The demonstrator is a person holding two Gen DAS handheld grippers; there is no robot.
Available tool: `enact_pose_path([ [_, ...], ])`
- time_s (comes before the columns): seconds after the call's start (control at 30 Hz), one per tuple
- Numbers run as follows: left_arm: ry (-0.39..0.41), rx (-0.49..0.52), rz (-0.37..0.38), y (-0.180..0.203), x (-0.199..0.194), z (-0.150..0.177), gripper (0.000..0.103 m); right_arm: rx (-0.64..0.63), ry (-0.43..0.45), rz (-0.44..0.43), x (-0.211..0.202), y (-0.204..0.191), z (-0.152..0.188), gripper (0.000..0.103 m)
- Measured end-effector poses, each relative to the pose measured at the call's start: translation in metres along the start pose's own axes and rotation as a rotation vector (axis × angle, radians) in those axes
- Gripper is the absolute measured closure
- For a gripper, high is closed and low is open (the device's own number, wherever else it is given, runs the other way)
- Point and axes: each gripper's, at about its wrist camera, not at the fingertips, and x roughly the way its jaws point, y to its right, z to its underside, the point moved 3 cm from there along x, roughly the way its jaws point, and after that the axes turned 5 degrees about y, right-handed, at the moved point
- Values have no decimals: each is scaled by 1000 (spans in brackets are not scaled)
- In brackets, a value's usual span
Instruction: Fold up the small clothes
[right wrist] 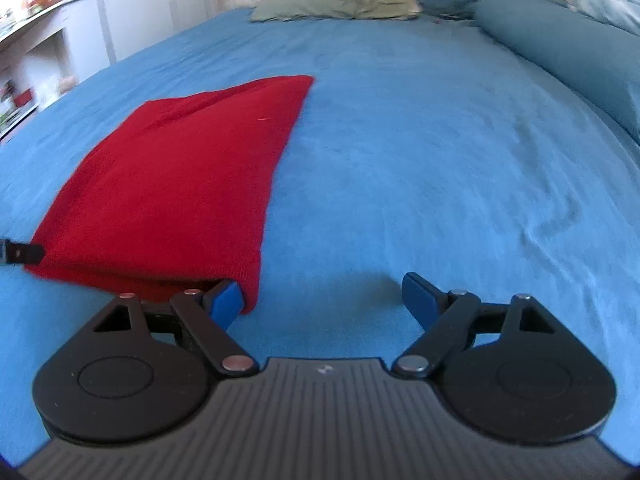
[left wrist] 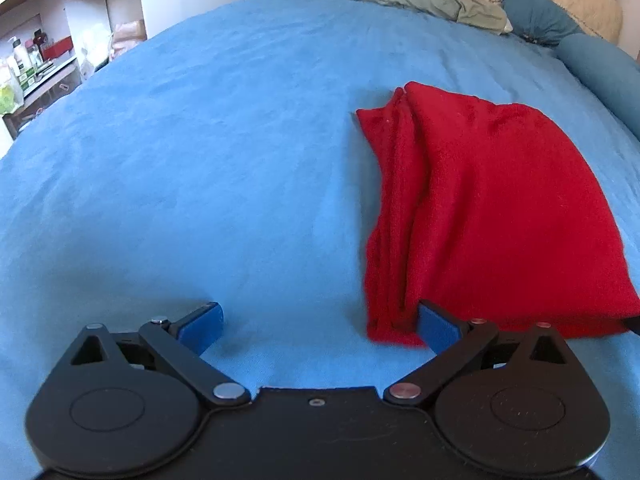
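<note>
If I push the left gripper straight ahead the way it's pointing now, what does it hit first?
Probably nothing soon: between the open fingers of the left gripper lies bare blue bedspread. The red garment sits right of that line; only the right finger might brush its near corner.

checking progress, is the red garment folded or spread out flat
Folded: the red garment lies on the blue bedspread as a narrow stack, with layered edges bunched along its left side.

Left gripper point(left wrist: 320, 330) held low, jaws spread wide. Right gripper point(right wrist: 322, 300) likewise low, jaws spread, nothing gripped.
</note>
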Motion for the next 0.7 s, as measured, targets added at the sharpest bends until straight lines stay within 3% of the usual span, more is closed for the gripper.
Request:
enact_pose_path([
  [0.13, 64, 42, 30, -2, -38, -23, 0, -61, 23, -104, -27, 8, -23, 2],
  [0.23, 91, 40, 111, -2, -48, -60, 0, -46, 50, -188, -42, 16, -60, 0],
  [0.37, -33, -114, 331, -6, -1, -106, 0, 43, -2, -294, -23, 21, -105, 0],
  [0.43, -97, -199, 398, -8, 30, -116, 0, 100, -58, -316, 1, 21, -117, 0],
  [0.57, -160, -179, 385, 4, 72, -119, 3, 214, -156, -338, 55, 17, -121, 0],
  [0.7, -172, -128, 393, 16, 88, -117, 15, 256, -195, -366, 89, 7, -109, 0],
])
